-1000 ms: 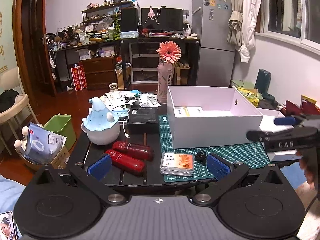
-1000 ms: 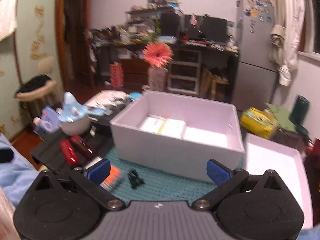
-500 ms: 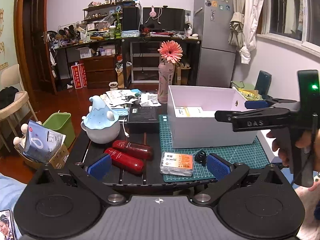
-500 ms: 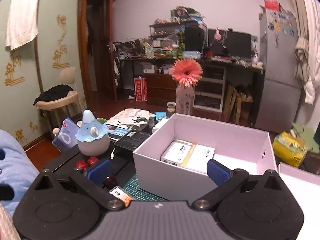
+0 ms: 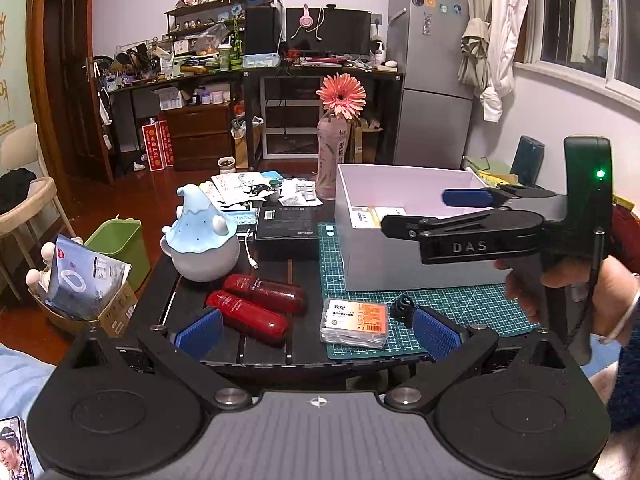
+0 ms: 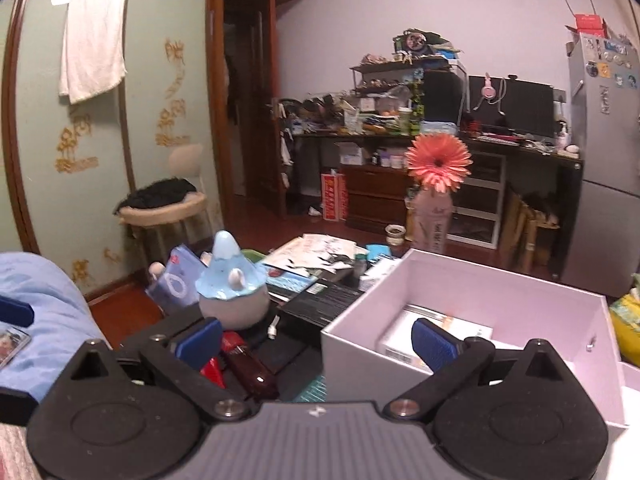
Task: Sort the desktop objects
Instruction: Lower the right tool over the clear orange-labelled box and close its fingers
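My left gripper [image 5: 317, 334] hangs open at the table's near edge with nothing between its blue pads. Just beyond it lie two red tubes [image 5: 256, 308], a clear case with an orange label [image 5: 355, 322] and a small black clip [image 5: 402, 308] on the green cutting mat [image 5: 460, 304]. The white box [image 5: 400, 264] stands behind them with flat packets inside. A hand holds my right gripper [image 5: 430, 212] in front of the box, open and empty. In the right wrist view that gripper [image 6: 317, 343] sits above the box's [image 6: 352, 360] left corner, with the red tubes [image 6: 248, 368] lower left.
A blue mountain-shaped figure [image 5: 202, 240], a black flat box [image 5: 288, 226] and loose papers [image 5: 240, 188] fill the table's left and back. A bottle holding a pink flower [image 5: 338, 152] stands behind the box. A green bin [image 5: 116, 248] sits on the floor to the left.
The right gripper has risen and swung left across the front of the white box, and its view now looks further left. The left gripper has stayed put.
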`<state>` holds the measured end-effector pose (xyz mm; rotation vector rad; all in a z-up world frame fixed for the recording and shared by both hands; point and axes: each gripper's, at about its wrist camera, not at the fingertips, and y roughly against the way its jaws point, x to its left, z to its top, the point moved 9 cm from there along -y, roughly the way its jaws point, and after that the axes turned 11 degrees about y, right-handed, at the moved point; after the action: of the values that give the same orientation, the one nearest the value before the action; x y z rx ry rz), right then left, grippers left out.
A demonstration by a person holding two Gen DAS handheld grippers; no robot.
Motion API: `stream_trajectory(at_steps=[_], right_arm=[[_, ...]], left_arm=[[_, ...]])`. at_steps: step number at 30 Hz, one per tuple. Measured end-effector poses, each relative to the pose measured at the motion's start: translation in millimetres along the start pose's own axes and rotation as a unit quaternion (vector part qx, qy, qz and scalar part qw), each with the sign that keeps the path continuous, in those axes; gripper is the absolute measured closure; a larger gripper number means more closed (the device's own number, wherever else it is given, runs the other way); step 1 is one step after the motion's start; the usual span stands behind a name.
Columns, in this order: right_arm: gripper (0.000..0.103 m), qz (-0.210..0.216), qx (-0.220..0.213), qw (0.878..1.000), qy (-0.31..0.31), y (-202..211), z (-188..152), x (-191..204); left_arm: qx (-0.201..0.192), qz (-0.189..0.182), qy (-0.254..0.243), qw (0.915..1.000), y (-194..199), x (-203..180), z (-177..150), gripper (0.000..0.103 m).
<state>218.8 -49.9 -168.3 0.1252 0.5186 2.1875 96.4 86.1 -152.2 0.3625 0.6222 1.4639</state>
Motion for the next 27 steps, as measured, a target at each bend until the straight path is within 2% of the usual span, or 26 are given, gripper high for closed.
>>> stream_trajectory(at_steps=[4,8,13,22,27], right_arm=[[0.013,0.033,0.003,0.999,-0.009,-10.1,-6.0,4.3],[0.019,0.041,0.006,0.999,0.004,-15.1,-11.0,13.0],[0.019,0.057,0.019,0.998,0.001,-19.8,-25.8,19.3],[0.019,0.04,0.05,0.998,0.001,-22.1,-54.9,22.0],[0.019,0.043,0.066,0.997,0.027,-27.4,-63.6,32.6]], left_arm=[[0.001,0.003,-0.004,1.0,-0.6,-0.8,-0.1,0.0],[0.004,0.006,-0.005,1.0,-1.8,-1.1,-0.1,0.0],[0.006,0.006,-0.003,1.0,-2.5,-0.6,-0.2,0.0],[0.009,0.005,-0.001,0.9999,-2.1,0.2,-0.8,0.0],[0.008,0.002,0.001,1.0,-0.6,0.5,-0.8,0.0]])
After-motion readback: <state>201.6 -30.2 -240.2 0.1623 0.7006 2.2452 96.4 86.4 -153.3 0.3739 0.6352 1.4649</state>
